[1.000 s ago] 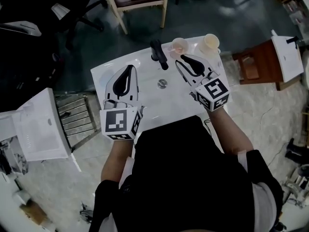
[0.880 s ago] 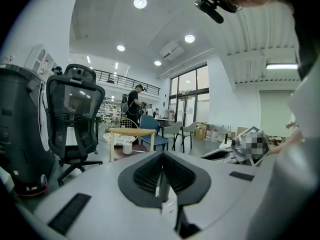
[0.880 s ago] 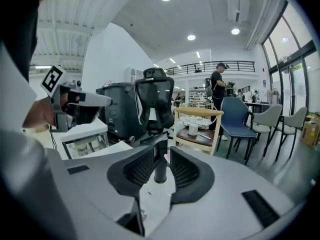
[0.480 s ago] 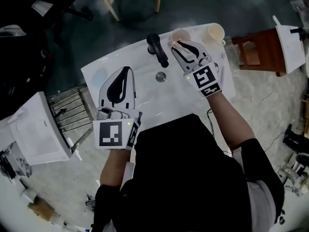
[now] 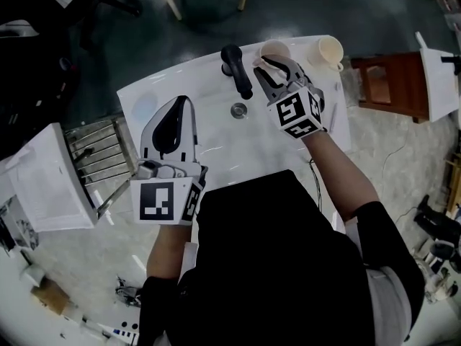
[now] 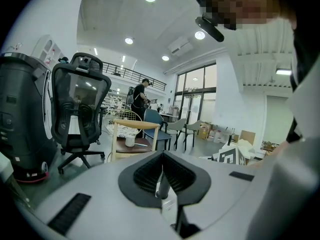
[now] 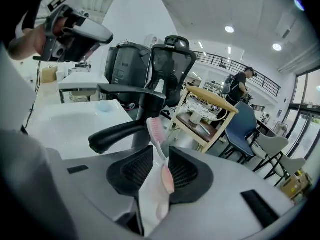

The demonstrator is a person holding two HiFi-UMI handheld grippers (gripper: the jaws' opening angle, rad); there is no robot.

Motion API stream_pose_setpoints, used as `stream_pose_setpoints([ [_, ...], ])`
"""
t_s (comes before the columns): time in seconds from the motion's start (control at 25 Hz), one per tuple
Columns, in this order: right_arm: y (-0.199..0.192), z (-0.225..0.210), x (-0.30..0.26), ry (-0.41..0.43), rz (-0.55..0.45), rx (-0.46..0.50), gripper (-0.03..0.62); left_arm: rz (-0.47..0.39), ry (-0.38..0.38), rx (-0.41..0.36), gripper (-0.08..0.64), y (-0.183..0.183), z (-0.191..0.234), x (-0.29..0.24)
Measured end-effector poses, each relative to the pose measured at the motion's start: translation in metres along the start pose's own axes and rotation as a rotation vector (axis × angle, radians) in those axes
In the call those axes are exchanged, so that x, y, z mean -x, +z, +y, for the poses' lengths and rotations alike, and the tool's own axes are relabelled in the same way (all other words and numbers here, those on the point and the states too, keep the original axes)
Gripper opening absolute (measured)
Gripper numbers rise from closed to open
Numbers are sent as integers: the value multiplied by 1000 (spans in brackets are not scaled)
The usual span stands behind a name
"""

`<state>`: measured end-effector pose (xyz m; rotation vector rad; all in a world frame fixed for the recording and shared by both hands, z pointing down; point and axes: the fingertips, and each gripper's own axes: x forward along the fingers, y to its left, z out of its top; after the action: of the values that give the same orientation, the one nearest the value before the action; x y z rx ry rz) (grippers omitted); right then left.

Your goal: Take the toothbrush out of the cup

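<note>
A pale pink cup (image 5: 276, 47) stands at the far rim of the white sink (image 5: 166, 92), right of the black faucet (image 5: 238, 74). My right gripper (image 5: 261, 65) has its tips at the cup's near rim. In the right gripper view the pink toothbrush (image 7: 167, 178) stands between the jaws of the right gripper (image 7: 161, 159), bristles up. The pads are shut on its handle, and the cup itself is hidden below the jaws. My left gripper (image 5: 180, 101) hovers over the left of the basin. It (image 6: 162, 171) is shut, with nothing held.
A second, cream cup (image 5: 331, 49) sits at the sink's far right corner. The drain (image 5: 239, 109) lies below the faucet (image 7: 125, 129). A brown stool (image 5: 385, 85) stands to the right, a metal rack (image 5: 101, 150) to the left and a wooden chair (image 7: 210, 119) beyond the sink.
My right gripper has moved from over the basin's right side to the pink cup's rim and rolled its wrist. The left gripper has barely shifted.
</note>
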<state>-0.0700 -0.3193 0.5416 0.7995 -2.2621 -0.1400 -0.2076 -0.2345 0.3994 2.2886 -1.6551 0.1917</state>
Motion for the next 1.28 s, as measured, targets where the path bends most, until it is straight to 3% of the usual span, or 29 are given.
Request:
stream_pose_setpoints([
  [0.68, 26, -17, 28, -44, -87, -11, 43, -39, 20, -3, 17, 18, -15, 27],
  [1.04, 66, -32, 97, -121, -180, -112, 43, -123, -48, -19, 17, 43, -30, 55],
  [1.28, 77, -27, 149, -126, -244, -142, 43, -172, -16, -16, 17, 53, -38, 85],
])
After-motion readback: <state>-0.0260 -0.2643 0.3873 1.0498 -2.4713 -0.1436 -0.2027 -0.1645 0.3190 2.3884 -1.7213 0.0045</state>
